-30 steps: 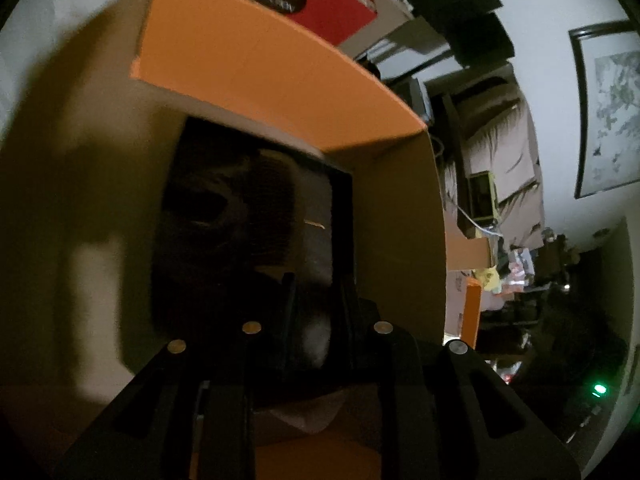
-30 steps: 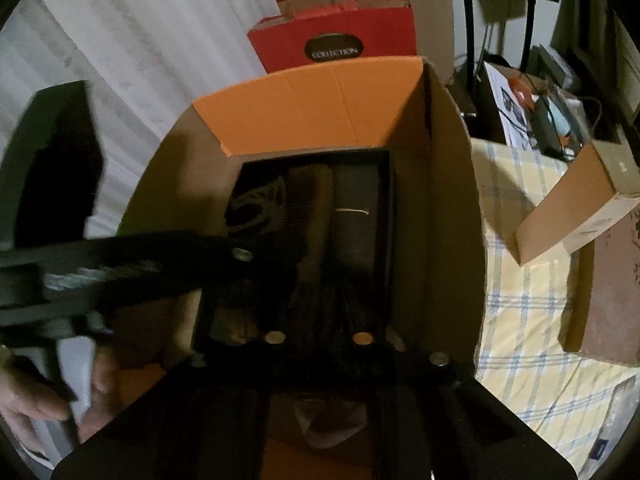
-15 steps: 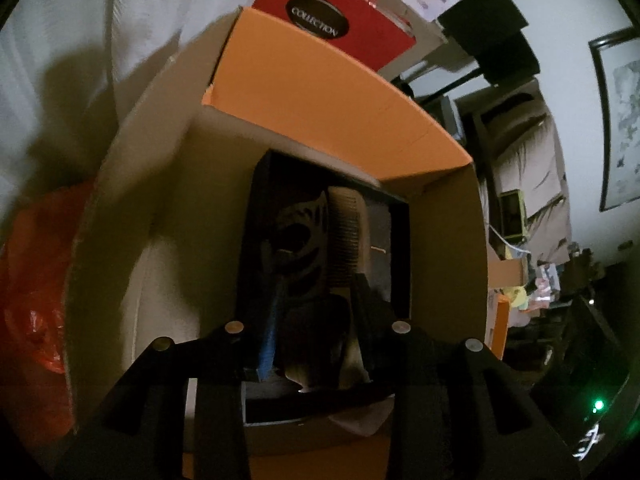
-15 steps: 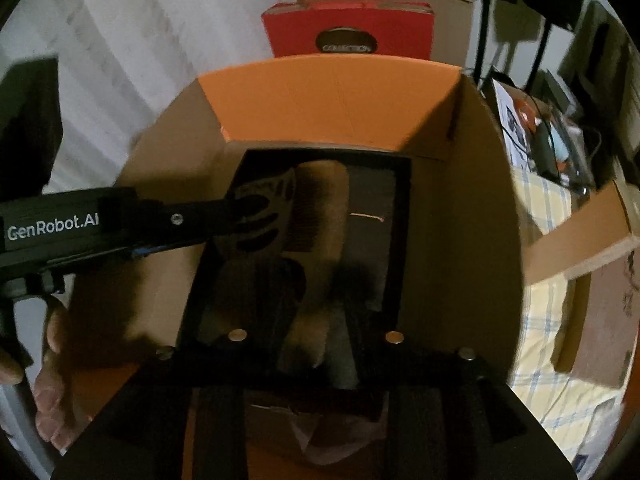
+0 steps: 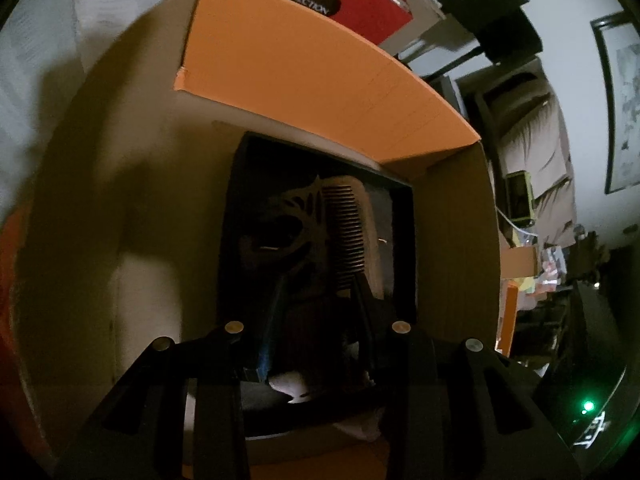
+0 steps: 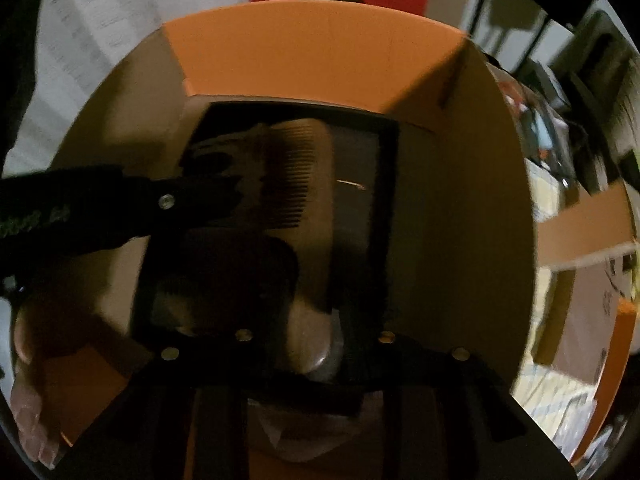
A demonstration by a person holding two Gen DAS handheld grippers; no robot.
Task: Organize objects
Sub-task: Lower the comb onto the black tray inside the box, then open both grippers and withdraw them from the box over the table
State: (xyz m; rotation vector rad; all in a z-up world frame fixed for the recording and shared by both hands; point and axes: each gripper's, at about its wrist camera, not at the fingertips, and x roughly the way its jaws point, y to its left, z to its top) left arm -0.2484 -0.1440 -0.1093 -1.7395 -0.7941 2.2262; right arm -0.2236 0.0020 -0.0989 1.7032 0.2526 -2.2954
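A wooden comb [image 5: 344, 232] with a carved openwork back lies in a black tray [image 5: 236, 216] inside an open cardboard box [image 5: 320, 76] with orange flaps. My left gripper [image 5: 318, 284] reaches into the tray, its fingers spread on either side of the comb's near end. In the right wrist view the comb [image 6: 296, 176] lies in the tray [image 6: 384, 200], and my left gripper [image 6: 224, 196] comes in from the left over the comb's carved part. My right gripper [image 6: 312, 312] hangs over the tray's near end with a brown handle between its fingers; whether they clamp it is too dark to see.
A red bag [image 5: 328, 0] marked COLLECTION stands behind the box. A white curtain [image 6: 80, 20] hangs at the left. At the right are a checked cloth [image 6: 548, 196] and brown cardboard boxes [image 6: 584, 224]. A hand [image 6: 28, 420] shows at the lower left.
My left gripper pulled back out of the box, then moved in closer over the comb. My right gripper moved forward and lower over the tray.
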